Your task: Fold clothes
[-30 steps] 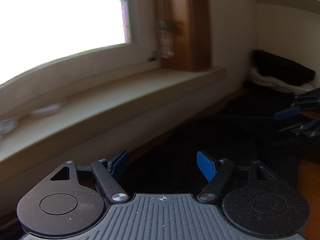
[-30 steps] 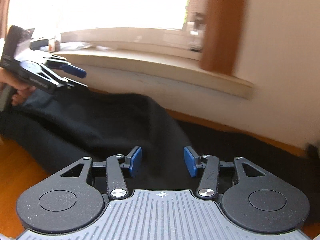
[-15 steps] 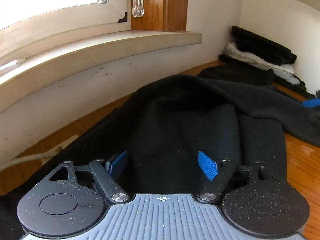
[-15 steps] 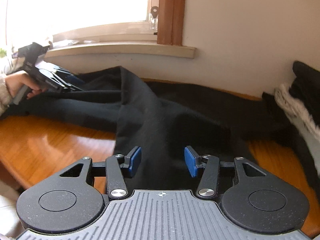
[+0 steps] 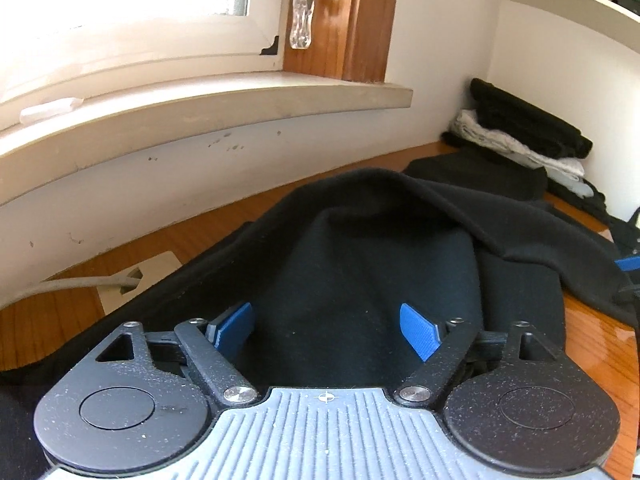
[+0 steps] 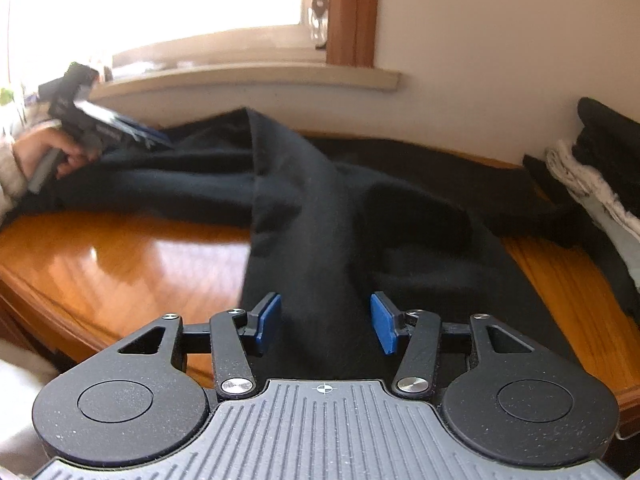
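I have the black garment [image 5: 360,264] spread rumpled across the wooden table [image 6: 120,264] below the windowsill [image 5: 200,108]. My left gripper [image 5: 326,330] hangs over its left part, jaws opening wide with nothing pinched. My right gripper [image 6: 325,322] stands half open over a fold, pads clear of the cloth. Folded clothes [image 6: 600,168] are stacked far right.

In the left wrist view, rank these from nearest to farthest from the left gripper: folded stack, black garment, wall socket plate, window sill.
From the left gripper, jaws opening over cloth:
1. Black garment, directly under and ahead of the fingers.
2. Wall socket plate, left, on the table by the garment's edge.
3. Window sill, beyond, up the wall.
4. Folded stack, far right corner.
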The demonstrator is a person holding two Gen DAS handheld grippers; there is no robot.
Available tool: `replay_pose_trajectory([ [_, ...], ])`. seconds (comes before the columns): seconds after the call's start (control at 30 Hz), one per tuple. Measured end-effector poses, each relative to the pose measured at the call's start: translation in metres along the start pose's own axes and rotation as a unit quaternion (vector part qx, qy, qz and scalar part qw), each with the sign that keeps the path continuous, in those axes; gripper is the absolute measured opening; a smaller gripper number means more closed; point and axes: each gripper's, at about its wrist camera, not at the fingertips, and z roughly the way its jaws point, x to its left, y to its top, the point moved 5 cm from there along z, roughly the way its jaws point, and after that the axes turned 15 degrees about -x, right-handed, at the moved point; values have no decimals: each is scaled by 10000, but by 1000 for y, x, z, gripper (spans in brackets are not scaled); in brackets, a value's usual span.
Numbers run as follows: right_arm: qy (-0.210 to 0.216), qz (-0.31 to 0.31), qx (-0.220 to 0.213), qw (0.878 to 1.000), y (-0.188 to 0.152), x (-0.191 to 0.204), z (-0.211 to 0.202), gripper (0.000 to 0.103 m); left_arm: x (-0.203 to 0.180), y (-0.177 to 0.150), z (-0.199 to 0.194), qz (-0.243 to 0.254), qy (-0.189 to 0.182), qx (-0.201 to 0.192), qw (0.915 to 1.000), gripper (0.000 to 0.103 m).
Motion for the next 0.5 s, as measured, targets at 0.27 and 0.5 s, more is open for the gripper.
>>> replay_pose_trajectory([
  [0.27,-302,-238,-247,9990,22,-38,10,4,0,-1,-3,10,-30,-16,10000,84],
  [0.5,-913,-678,-673,9912,124,-100,52,4,2,-1,-5,-32,-51,-57,10000,85],
])
